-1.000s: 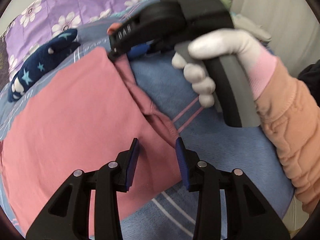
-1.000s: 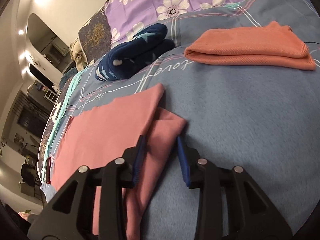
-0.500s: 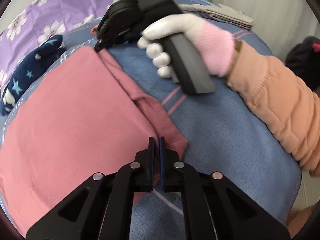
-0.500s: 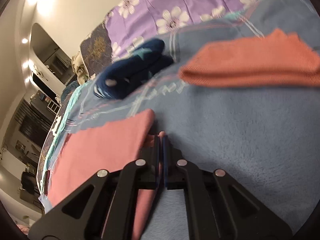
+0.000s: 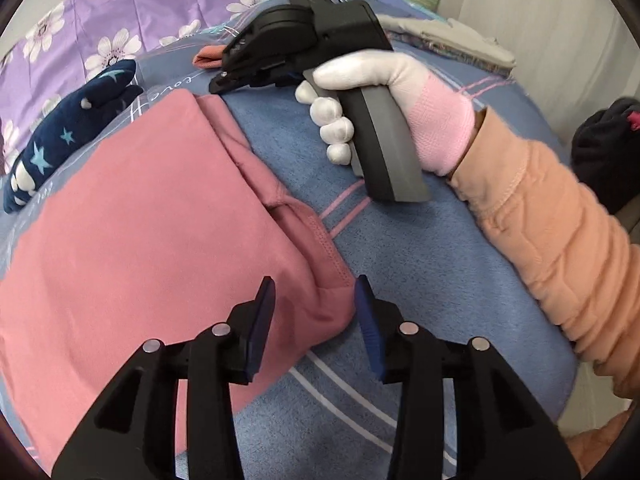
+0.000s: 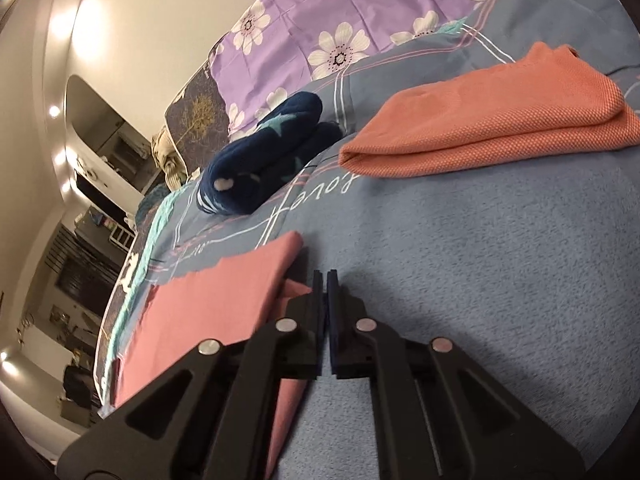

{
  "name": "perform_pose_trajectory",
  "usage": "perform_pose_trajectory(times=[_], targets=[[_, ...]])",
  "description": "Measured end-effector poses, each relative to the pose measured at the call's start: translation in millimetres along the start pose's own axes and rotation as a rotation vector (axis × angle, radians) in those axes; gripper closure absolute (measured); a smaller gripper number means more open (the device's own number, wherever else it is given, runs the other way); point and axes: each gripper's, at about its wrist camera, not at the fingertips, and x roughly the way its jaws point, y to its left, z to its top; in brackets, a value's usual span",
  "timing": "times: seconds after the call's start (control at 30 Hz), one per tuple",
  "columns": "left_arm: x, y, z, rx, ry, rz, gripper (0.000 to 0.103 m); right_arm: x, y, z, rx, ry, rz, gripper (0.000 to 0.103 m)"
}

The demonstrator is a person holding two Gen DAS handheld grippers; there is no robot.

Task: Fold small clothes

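A pink garment [image 5: 132, 232] lies flat on the blue blanket [image 5: 420, 264], its side strip folded along the right edge. My left gripper [image 5: 316, 312] is open, its blue pads on either side of the garment's near right corner. My right gripper [image 6: 325, 280] is shut at the garment's far corner [image 6: 296, 292]; whether cloth is pinched between its pads cannot be told. In the left wrist view the right gripper [image 5: 218, 82] sits at the garment's far end, held by a white-gloved hand.
A folded orange cloth [image 6: 492, 120] and a rolled navy star-print cloth [image 6: 264, 168] lie farther back on the bed. A purple flowered cover [image 6: 360, 12] lies behind them. The bed's edge is at the right [image 5: 576, 364].
My left gripper closed on the near corner half a second ago and now stands open again. My right gripper closed at the far corner and stays shut.
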Motion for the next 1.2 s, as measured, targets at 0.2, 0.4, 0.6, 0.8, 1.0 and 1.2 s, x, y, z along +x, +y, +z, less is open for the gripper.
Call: perform_pose_trajectory(times=[0.2,0.4,0.6,0.8,1.0,1.2], targets=[[11.7,-14.3,1.7,0.102,0.007,0.039,0.09,-3.0,2.1,-3.7,-0.019,0.017,0.021,0.088],[-19.5,22.9,4.7,-0.051,-0.081,-0.146,0.092,-1.3,1.2,-3.6,-0.019,0.028,0.026,0.087],[-23.9,19.9,0.9,-0.071,-0.092,-0.23,0.085,-0.9,-1.2,-3.5,-0.011,0.033,0.035,0.086],[9.0,1.9,4.7,0.037,-0.006,0.03,0.075,-0.8,-1.2,-4.6,-0.013,0.034,0.039,0.085],[5.0,-3.2,3.4,0.056,-0.008,-0.147,0.1,-0.7,1.1,-4.7,-0.026,0.036,0.045,0.082],[-10.5,9.7,-18.3,-0.005,-0.035,-0.166,0.094,-25.5,1.6,-9.4,-0.017,-0.024,-0.026,0.081]])
